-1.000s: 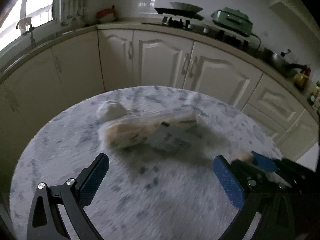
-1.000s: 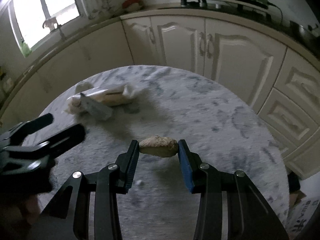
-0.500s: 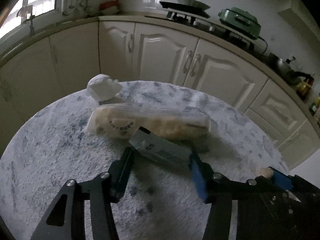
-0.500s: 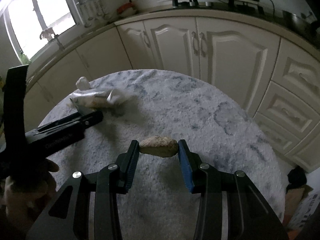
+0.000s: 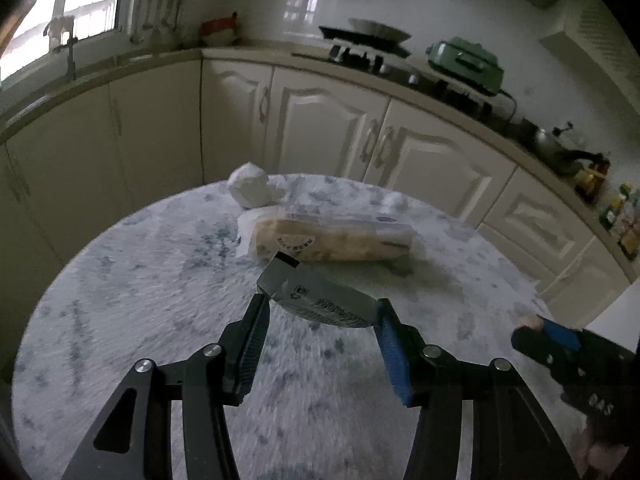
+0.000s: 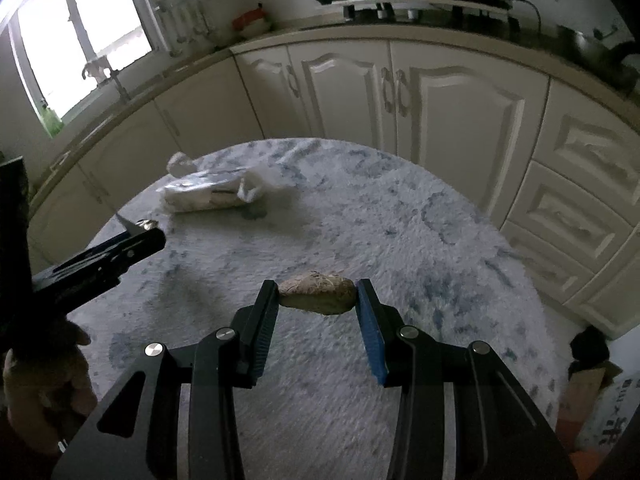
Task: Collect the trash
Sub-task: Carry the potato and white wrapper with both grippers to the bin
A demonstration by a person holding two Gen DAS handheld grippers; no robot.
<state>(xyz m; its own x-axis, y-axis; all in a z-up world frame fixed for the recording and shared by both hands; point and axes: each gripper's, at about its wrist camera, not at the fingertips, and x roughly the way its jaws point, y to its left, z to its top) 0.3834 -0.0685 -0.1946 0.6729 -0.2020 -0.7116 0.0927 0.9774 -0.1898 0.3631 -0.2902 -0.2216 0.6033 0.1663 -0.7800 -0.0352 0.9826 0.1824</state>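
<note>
My left gripper (image 5: 320,312) is shut on a flat silver wrapper (image 5: 316,296) with printed text and holds it just above the round marble-pattern table (image 5: 120,300). Behind it lies a clear plastic bag of bread (image 5: 332,236), also in the right wrist view (image 6: 208,196), with a crumpled white tissue (image 5: 250,186) at its far left end. My right gripper (image 6: 318,300) is shut on a brown lumpy scrap (image 6: 318,294) and holds it above the table's near right part. The left gripper also shows in the right wrist view (image 6: 132,240).
White kitchen cabinets (image 5: 320,128) curve around behind the table. The counter holds a stove (image 5: 364,46), a green appliance (image 5: 466,62) and bottles (image 5: 616,216). A small white crumb (image 5: 394,200) lies by the table's far edge. Boxes (image 6: 592,400) stand on the floor at the right.
My left gripper moved in and closed on the silver wrapper, then lifted it off the table, away from the bread bag. The right gripper kept its hold on the brown scrap.
</note>
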